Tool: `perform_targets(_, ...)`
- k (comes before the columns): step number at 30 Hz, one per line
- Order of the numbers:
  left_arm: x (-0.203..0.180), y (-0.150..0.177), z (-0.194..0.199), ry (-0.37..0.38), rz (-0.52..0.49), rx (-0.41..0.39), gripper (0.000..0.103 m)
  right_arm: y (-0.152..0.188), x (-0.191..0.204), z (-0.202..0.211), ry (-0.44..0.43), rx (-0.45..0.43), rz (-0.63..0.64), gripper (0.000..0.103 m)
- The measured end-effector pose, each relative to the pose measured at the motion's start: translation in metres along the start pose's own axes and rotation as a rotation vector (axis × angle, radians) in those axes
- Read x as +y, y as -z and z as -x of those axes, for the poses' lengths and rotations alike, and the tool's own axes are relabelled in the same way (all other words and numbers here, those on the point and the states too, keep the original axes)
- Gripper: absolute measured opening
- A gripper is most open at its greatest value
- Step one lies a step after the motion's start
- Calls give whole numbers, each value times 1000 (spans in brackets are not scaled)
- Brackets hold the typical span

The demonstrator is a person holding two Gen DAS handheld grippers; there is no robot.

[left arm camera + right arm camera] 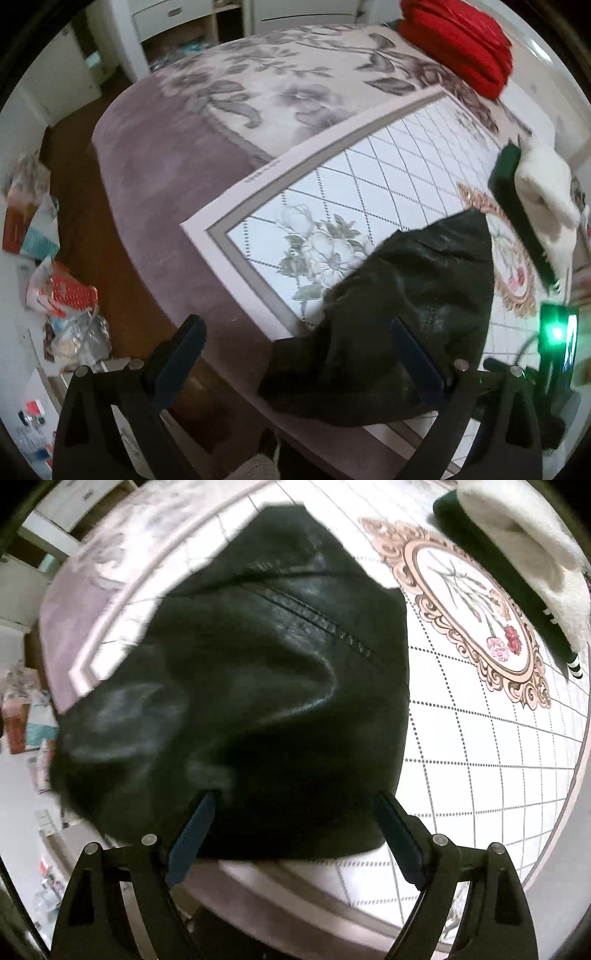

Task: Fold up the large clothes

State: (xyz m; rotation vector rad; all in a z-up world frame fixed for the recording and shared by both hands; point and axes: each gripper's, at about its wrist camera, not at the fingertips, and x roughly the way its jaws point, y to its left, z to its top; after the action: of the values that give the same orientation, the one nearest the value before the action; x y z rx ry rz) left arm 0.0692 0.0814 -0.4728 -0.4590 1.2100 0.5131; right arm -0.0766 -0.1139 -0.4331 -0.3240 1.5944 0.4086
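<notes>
A black leather garment [399, 317] lies bunched on a white patterned cloth [369, 177] spread over the bed. In the right wrist view it [258, 672] fills the middle, with a stitched seam on top. My left gripper [295, 339] is open, its right finger over the garment's near edge and its left finger beside the bed. My right gripper [295, 812] is open, its fingers at either side of the garment's near edge, gripping nothing.
A white and dark green garment [535, 195] lies at the right, also in the right wrist view [517, 554]. Red folded fabric [458, 40] sits at the bed's far end. Bags and clutter [62, 295] lie on the floor at left. A green-lit device [554, 332] is at right.
</notes>
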Motion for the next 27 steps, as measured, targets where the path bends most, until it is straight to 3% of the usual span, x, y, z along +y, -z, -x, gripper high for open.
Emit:
perform_targets(3, -17, 4, -33, -54, -73, 34, 102, -22, 2, -16, 7, 5, -4, 90)
perform_targets(6, -21, 16, -87, -113, -111, 114, 102, -23, 7, -25, 18, -1, -8, 91)
perform_targets(9, -12, 25, -120, -96, -91, 172, 103, -19, 8, -18, -4, -3, -20, 90)
perform_targets(12, -3, 25, -127, -62, -57, 187, 103, -15, -3, 5, -60, -53, -72, 83)
perform_targets(15, 1, 23, -127, -47, -48, 189, 103, -23, -18, 32, -121, -158, -130, 73)
perform_targets(18, 3, 23, -130, -42, -52, 188, 103, -58, -19, 31, -180, -205, -168, 73)
perform_targets(20, 5, 22, -131, -35, -49, 185, 103, -86, -14, 13, -203, -188, -181, 73)
perform_targets(23, 7, 19, -135, -33, -35, 175, 103, -121, -5, -26, -146, -136, -142, 79)
perform_targets(24, 6, 17, -138, -35, -35, 179, 103, -128, 0, -37, -132, -119, -115, 90)
perform_targets(27, 5, 12, -138, -35, -36, 184, 103, -139, 14, -33, -124, -69, -27, 97)
